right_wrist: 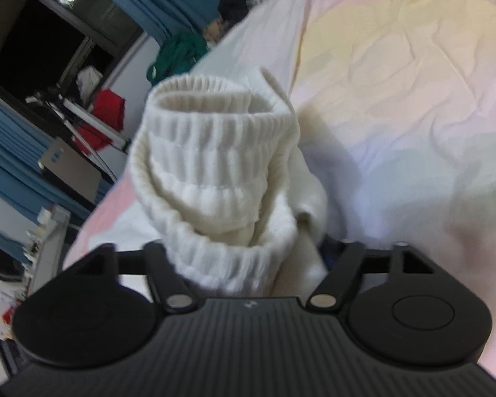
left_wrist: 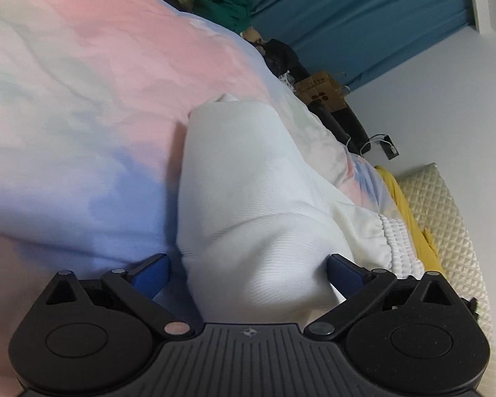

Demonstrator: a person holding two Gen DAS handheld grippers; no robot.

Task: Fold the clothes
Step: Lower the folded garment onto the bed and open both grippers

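Note:
A white garment point(left_wrist: 248, 178) with a ribbed elastic waistband point(right_wrist: 211, 172) lies bunched on a pastel pink, blue and yellow bedspread point(left_wrist: 82, 82). In the left wrist view my left gripper point(left_wrist: 248, 271) has its blue-padded fingers point(left_wrist: 345, 269) wide apart on either side of a thick fold of the white cloth, which fills the gap between them. In the right wrist view my right gripper point(right_wrist: 248, 258) has the folded waistband bunched between its fingers, whose tips are hidden under the cloth.
The bedspread point(right_wrist: 396, 99) fills most of both views. A yellow cloth point(left_wrist: 410, 208) and a quilted cream headboard point(left_wrist: 446, 218) sit at the right. A pile of green clothes point(left_wrist: 221, 0), a cardboard box point(left_wrist: 324, 92), blue curtains point(left_wrist: 363, 16) and a drying rack point(right_wrist: 92, 122) stand beyond the bed.

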